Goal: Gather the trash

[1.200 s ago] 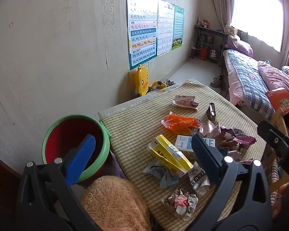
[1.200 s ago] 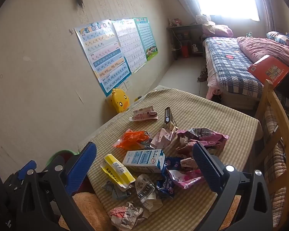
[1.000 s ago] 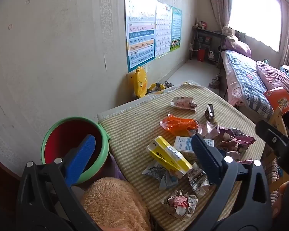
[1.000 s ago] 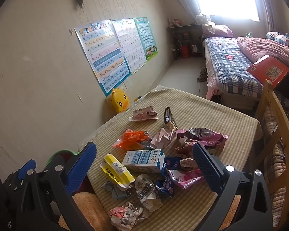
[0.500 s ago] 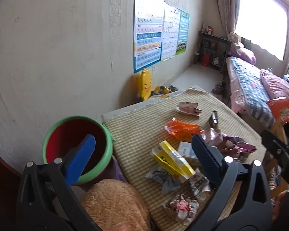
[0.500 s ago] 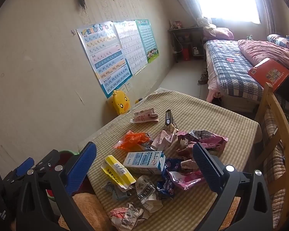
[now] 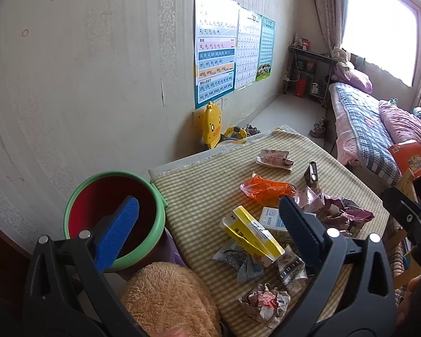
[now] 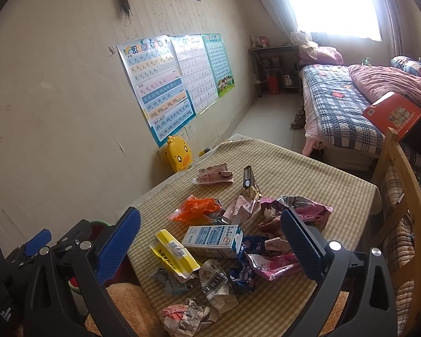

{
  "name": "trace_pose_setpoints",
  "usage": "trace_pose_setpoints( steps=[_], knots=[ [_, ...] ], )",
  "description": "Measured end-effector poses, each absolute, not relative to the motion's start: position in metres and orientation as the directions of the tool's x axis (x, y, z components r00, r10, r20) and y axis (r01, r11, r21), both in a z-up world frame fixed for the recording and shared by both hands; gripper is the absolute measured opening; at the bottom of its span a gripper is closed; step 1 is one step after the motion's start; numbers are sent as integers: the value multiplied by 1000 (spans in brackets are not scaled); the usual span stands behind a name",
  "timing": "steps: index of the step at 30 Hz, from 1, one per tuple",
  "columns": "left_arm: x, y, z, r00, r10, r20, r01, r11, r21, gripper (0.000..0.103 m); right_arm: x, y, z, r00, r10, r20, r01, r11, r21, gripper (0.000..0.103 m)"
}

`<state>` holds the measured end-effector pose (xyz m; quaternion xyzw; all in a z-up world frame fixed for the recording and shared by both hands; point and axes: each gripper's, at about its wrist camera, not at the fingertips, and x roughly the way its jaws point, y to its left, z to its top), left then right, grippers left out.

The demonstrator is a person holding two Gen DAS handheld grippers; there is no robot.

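Collection not yet begun, by my judgement: my left gripper [image 7: 207, 224] and right gripper [image 8: 210, 237] both hang above the table [image 8: 308, 168] with jaws wide apart, nothing held, and the trash lies heaped there, yellow carton [image 8: 174, 254] and milk box [image 8: 213, 240] nearest. Next move calls for dropping onto one piece and carrying it to the green-rimmed bucket [image 7: 78, 205] off the table's left edge. The furry cushion [image 7: 168, 297] beside the bucket crowds that route.

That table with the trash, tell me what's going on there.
A person holds a two-finger tool in each hand above the checked-cloth table. The left tool and right tool are both open and hold nothing. Wrappers, a yellow carton and a white-and-blue milk carton still litter the cloth. The green-rimmed red bucket waits beside the table.
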<state>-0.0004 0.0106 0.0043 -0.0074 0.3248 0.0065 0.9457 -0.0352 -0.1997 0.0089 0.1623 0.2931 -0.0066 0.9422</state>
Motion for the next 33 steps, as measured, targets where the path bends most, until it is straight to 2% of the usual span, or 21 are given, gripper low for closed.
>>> trace_pose_setpoints(
  steps=[33],
  knots=[
    [0, 11, 2, 785, 13, -619, -19, 1000, -2, 98, -34, -198, 7, 826, 82, -557, 108, 948, 300, 96]
  ],
)
